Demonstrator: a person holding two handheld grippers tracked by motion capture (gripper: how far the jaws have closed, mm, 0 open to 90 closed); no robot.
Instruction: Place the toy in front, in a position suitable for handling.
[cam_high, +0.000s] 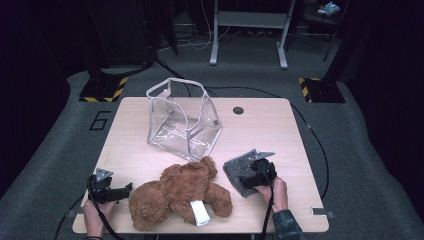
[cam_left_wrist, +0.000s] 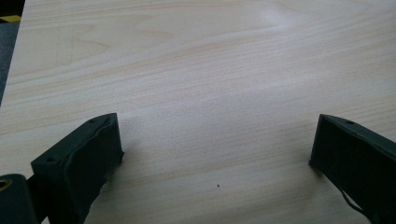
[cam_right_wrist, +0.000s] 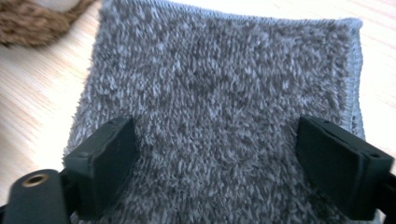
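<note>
Right now the right hand-held gripper (cam_right_wrist: 217, 158) hangs over a fuzzy grey cloth (cam_right_wrist: 219, 88), jaws wide apart with nothing held, maybe ready to pinch it. The left hand-held gripper (cam_left_wrist: 215, 154) is wide apart too, above bare smooth wooden worktop (cam_left_wrist: 196, 70). A soft brown teddy bear (cam_high: 177, 192) lies between them. Behind it stands a clear, shiny, boxy plastic bag (cam_high: 182, 117), open on top, perhaps for filling.

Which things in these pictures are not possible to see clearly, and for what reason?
- Teddy bear: its face is turned away in the high view.
- White tag on the bear: print too small there.
- Grey cloth: near edge cut off by the right gripper view's bottom; in the high view the right gripper covers part.
- Clear bag: any contents hard to tell through glare.
</note>
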